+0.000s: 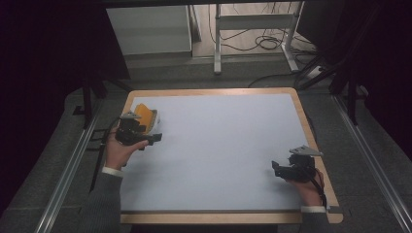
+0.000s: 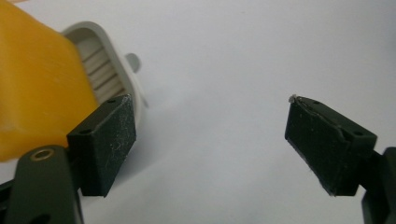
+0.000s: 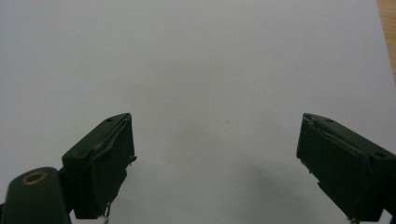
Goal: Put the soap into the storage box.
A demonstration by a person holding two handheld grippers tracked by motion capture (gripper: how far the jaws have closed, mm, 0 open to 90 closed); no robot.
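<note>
Near edge, right: right gripper (image 1: 276,168) held low over the pale surface (image 1: 218,145), fingers (image 3: 100,163) wide apart w/ nothing between them; right gripper view shows bare sheet ahead and a strip of wood rim at far right. Left side, farther back: left gripper (image 1: 154,139) in the person's left hand (image 1: 119,150), fingers (image 2: 105,144) also spread apart, gripping nothing. Yellow-and-white box (image 1: 145,116) lies on the surface just beyond the left gripper, near the far-left corner; in left gripper view it sits beside the left-hand finger, outside the gap; contact unclear.
</note>
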